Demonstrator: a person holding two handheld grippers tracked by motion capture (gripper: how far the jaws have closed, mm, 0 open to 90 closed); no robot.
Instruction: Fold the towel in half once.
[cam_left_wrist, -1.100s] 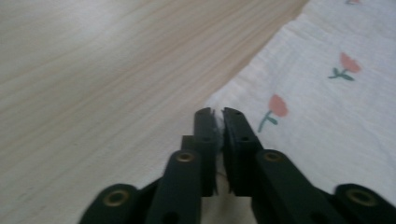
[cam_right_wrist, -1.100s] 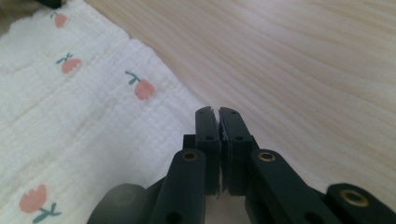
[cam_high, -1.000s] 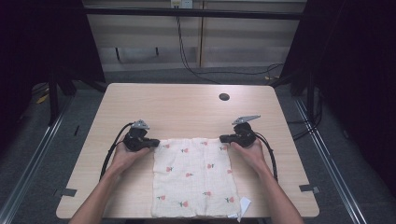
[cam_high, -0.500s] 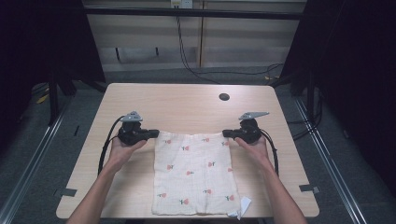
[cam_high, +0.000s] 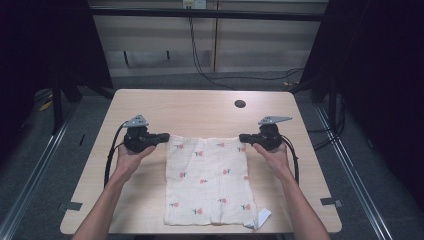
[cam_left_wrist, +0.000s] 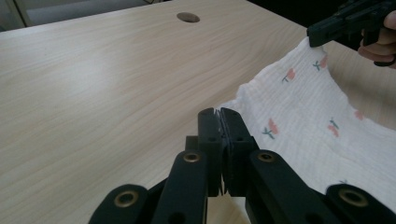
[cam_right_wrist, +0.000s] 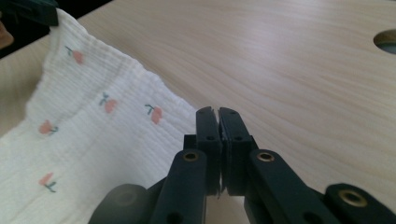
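Both pairs of jaws are clamped tight on the far corners of the cloth (cam_high: 207, 182), seen from the high view: the left gripper (cam_high: 161, 137) pinches the far left corner and the right gripper (cam_high: 245, 137) the far right one, holding that edge lifted between them while the rest of the cloth lies on the surface (cam_high: 200, 110), reaching its near edge. A small white tag (cam_high: 263, 218) pokes out at the near right corner. In the left gripper view the left gripper (cam_left_wrist: 218, 114) has its jaws pressed together with only a sliver of fabric between the tips, and the cloth (cam_left_wrist: 308, 116) runs off toward the other gripper (cam_left_wrist: 322, 35). The right gripper view shows the right gripper (cam_right_wrist: 218, 113) likewise pinched shut on the cloth's (cam_right_wrist: 93, 130) edge. Such thin bites could slip if the hands pull apart, dropping a corner. How much fabric sits inside each grip is hidden by the jaws.
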